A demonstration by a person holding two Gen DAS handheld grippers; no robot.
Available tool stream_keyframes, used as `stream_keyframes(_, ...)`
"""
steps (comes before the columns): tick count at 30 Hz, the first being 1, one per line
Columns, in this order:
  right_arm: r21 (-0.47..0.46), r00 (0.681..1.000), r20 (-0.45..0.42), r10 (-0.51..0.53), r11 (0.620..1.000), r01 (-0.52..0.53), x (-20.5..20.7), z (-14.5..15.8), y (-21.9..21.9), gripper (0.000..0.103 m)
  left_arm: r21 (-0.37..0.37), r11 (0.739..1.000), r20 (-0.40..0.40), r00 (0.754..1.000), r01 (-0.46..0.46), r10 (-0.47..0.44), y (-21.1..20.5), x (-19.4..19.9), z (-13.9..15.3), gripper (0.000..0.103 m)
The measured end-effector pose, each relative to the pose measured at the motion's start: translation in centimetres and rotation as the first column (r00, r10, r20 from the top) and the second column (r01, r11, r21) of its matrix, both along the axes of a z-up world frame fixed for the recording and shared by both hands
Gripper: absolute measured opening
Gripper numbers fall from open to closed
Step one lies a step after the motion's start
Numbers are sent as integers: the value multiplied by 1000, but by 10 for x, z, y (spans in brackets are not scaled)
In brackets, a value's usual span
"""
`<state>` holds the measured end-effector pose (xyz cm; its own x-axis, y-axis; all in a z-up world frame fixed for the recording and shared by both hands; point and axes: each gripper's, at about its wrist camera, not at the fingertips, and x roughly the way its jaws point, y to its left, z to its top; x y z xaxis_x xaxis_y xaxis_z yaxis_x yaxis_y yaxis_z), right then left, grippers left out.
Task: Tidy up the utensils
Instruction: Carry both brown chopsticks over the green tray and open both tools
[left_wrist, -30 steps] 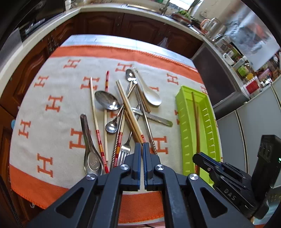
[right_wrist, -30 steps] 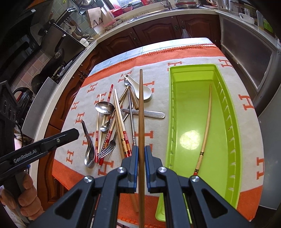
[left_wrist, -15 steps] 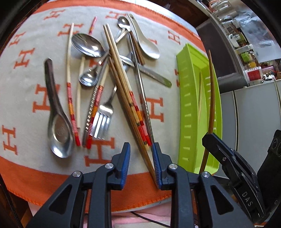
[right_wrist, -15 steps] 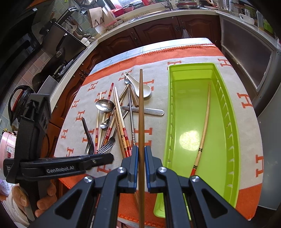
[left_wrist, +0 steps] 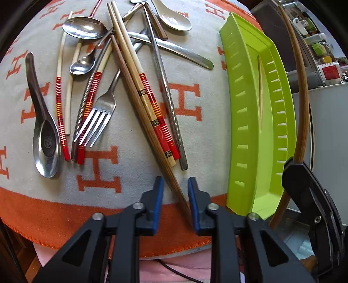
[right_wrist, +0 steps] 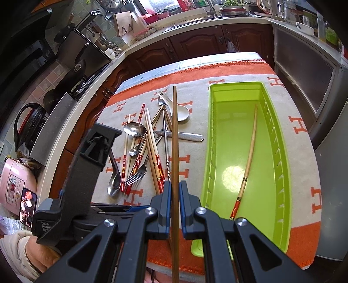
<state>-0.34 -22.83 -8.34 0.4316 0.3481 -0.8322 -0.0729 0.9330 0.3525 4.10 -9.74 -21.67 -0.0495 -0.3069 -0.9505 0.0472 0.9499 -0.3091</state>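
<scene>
Dark wood cabinets (right_wrist: 195, 43) ring this kitchen, with a pink cooker (right_wrist: 13, 180) at 9 o'clock in the right wrist view. The surface is covered by a grey and orange blanket (left_wrist: 130, 209) patterned with letter H.

On it, at 3 o'clock from the heap, lies the long green tray (right_wrist: 280, 152). It holds just one thing, a pale chopstick (right_wrist: 250, 148) with a red end. So I judge the sorting barely begun.

The heap of utensils (right_wrist: 150, 152) is unsorted: striped chopsticks, twisted metal ones, a fork (left_wrist: 102, 113), a steel soup spoon (left_wrist: 46, 141) at 9 o'clock, a white ceramic spoon (left_wrist: 174, 19) at 12 and smaller spoons cross one another. All of it is left to move.

The right gripper (right_wrist: 175, 189) hangs over the near hem, its fingers clamped on a plain brown chopstick (right_wrist: 174, 130) that points toward 12 o'clock, clear of the blanket and not yet in the tray.

The left gripper (left_wrist: 175, 187) is low over the blanket at 6 o'clock from the heap. Its fingers have just been closing and straddle the near end of a second brown chopstick (left_wrist: 139, 93). A gap shows on both sides, so the stick is not gripped and lies on the blanket, its far end under the striped pair.
</scene>
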Motion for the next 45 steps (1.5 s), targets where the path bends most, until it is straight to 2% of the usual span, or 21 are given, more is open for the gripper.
stream_keyframes(2, 8, 1000, -3, 1, 1000, -1, -1, -1, -1, 7, -33, 999, -26, 999, -25, 24, 4, -4, -3, 7)
stream_keyframes(5, 21, 1000, -5, -2, 1000, 2, -3, -1, -3, 7, -67, 995, -21, 997, -72, 71, 17, -10, 2, 6)
stream_keyframes(11, 44, 1000, -19, -4, 999, 5, -7, -2, -6, 7, -152, 982, 104, 986, -110, 127, 40, -28, 46, 4)
stream_keyframes(16, 58, 1000, -20, 1, 998, 0, -10, -1, -6, 7, -200, 972, 177, 972, -120, 156, 50, -37, 81, 4)
stream_keyframes(22, 62, 1000, -10, -16, 998, 17, -11, 5, -11, 7, -215, 974, 292, 948, -66, 129, 53, -35, 120, 4)
stream_keyframes(29, 45, 994, -28, -102, 994, 103, 5, 7, -47, 7, -210, 977, 342, 939, 31, 44, 22, -18, 142, 4)
stream_keyframes(32, 41, 988, -51, -144, 988, 146, 19, 1, -67, 7, -202, 977, 337, 942, 70, 3, 0, -5, 138, 4)
stream_keyframes(37, 17, 977, -97, -187, 982, 190, 43, -14, -89, 7, -194, 974, 292, 955, 115, -55, -33, 16, 114, 4)
stream_keyframes(45, -32, 963, -167, -211, 978, 208, 62, -42, -97, 7, -159, 971, 239, 961, 177, -136, -64, 30, 79, 5)
